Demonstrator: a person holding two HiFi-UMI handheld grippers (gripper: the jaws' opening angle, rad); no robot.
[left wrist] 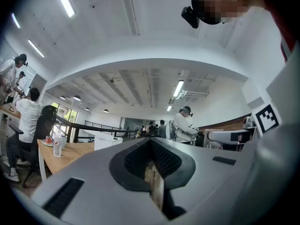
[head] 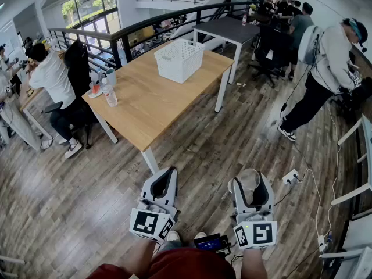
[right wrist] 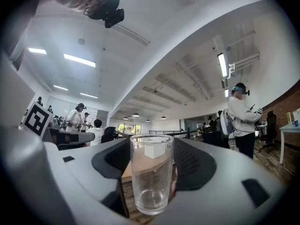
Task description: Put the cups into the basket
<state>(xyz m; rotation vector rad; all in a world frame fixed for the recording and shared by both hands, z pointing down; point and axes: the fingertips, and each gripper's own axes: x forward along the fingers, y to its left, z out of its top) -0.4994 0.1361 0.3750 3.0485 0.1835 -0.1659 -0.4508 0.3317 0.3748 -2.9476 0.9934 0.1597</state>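
The right gripper [head: 251, 183] clamps an upright clear glass cup [right wrist: 151, 172]; the left gripper [head: 164, 182] is closed, empty. The white basket [head: 179, 58] waits well ahead on the tabletop [head: 145, 106]: carry the cup level, then lower it gently inside.

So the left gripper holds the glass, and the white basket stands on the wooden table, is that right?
Not quite: the right gripper holds the glass, not the left, as the right gripper view shows. The left gripper is shut with nothing in it. The white basket does stand on the wooden table.
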